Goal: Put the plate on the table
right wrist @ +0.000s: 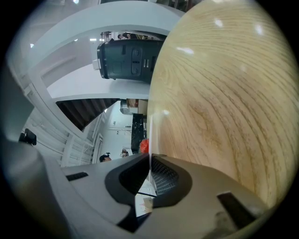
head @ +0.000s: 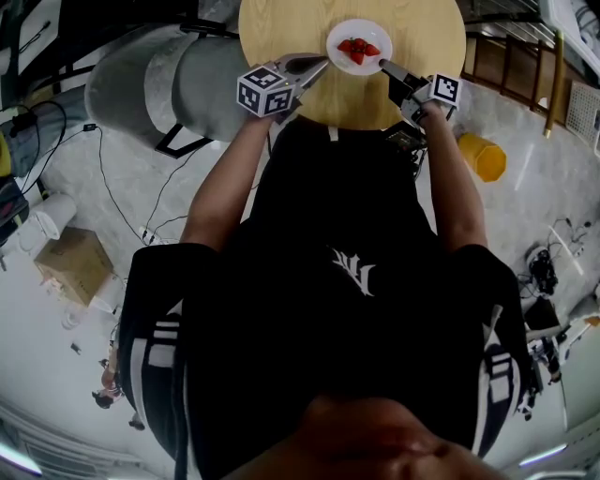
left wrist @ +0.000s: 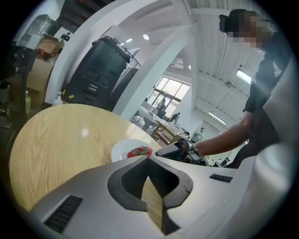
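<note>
Plate (head: 339, 36) with red fruit (head: 358, 49) on the round wooden table (head: 281, 28), our right gripper (head: 383, 65) pinching its rim.

In the right gripper view we see the jaws pressed onto the plate's thin white edge, with the tabletop close alongside. Our left gripper (head: 322, 64) has its jaws pressed together on nothing, tips just beside the plate's opposite rim; we cannot tell whether they touch it. A grey chair (head: 141, 84) stands against the table on our left, and a wooden rail (head: 511, 61) runs on our right. On the floor lie a yellow container (head: 483, 156), a cardboard box (head: 73, 264) and black cables (head: 112, 187). Our black shirt (head: 328, 281) hides the table's near edge.
</note>
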Demonstrator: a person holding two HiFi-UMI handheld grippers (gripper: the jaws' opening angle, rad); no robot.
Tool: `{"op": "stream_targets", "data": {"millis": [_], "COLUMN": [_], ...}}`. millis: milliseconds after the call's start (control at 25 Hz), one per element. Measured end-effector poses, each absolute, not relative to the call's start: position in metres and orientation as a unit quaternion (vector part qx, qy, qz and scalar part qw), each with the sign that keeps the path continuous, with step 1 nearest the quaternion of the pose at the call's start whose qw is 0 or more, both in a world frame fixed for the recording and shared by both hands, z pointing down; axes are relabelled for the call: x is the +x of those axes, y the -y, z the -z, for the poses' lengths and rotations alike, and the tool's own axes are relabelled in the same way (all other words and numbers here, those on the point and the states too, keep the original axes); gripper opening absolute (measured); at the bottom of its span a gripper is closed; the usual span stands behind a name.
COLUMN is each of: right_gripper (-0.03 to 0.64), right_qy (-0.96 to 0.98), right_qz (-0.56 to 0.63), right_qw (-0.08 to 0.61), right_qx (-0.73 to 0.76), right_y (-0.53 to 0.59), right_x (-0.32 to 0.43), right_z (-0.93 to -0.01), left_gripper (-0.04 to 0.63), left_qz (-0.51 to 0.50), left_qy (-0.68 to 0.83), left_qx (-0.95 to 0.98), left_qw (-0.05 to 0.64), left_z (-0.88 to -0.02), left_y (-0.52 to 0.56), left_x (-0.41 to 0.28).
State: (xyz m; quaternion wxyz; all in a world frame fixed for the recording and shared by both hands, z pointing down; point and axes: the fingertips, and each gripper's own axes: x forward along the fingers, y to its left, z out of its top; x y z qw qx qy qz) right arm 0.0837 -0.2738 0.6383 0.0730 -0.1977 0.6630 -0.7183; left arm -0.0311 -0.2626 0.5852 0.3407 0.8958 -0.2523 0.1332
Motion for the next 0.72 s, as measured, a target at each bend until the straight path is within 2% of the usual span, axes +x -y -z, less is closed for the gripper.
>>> {"op": "stream_targets", "data": {"millis": [720], "right_gripper": [0.015], "right_qy": [-0.653], "right_qz": [0.727], "right_qw": [0.06], "right_qx": [-0.203], "right_y": [0.265], "right_x": [0.085], "right_z": [-0.655], "left_gripper": [0.0], "left_qz": [-0.147], "left_qy": [0.259], "left_qx": [0.884], "left_qw": [0.361], "left_z": [-0.605], "left_y": [0.256], "left_x": [-0.032]}}
